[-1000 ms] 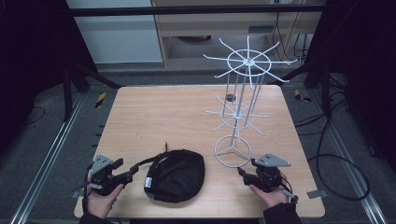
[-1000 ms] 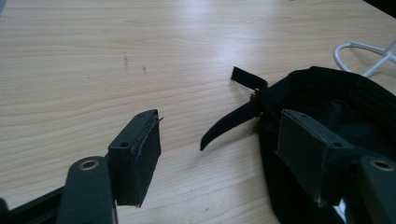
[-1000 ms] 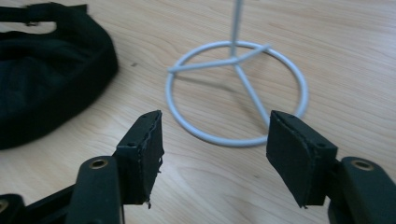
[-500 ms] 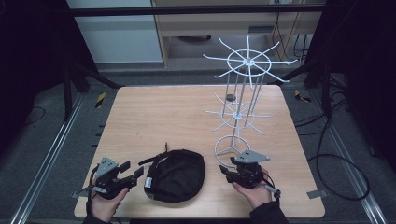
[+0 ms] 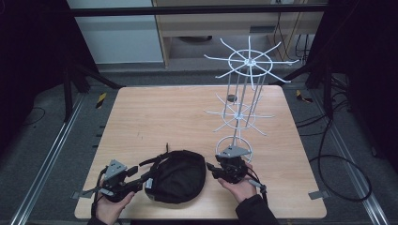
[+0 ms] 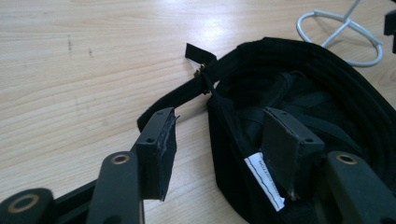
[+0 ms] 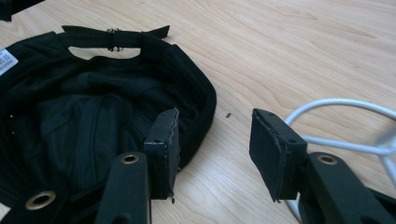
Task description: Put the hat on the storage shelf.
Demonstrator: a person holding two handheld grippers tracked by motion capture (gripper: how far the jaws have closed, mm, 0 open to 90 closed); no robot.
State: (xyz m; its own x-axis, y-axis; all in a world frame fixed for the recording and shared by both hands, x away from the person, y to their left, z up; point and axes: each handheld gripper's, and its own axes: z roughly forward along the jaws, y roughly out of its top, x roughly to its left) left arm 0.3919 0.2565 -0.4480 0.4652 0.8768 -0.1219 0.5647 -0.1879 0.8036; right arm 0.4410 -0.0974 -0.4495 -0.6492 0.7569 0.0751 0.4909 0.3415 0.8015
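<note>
Nothing's grabbed yet: the upturned black fabric cap [image 5: 177, 176] sits between left gripper [image 6: 224, 149] and right gripper [image 7: 215, 149], jaws spread; white wire rack [image 5: 244, 93] bare.

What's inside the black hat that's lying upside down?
Inside the black hat you can see dark lining, seam tapes and a white label. Nothing else seems to be in it. The table under it is covered, so I can't tell what's beneath.
</note>
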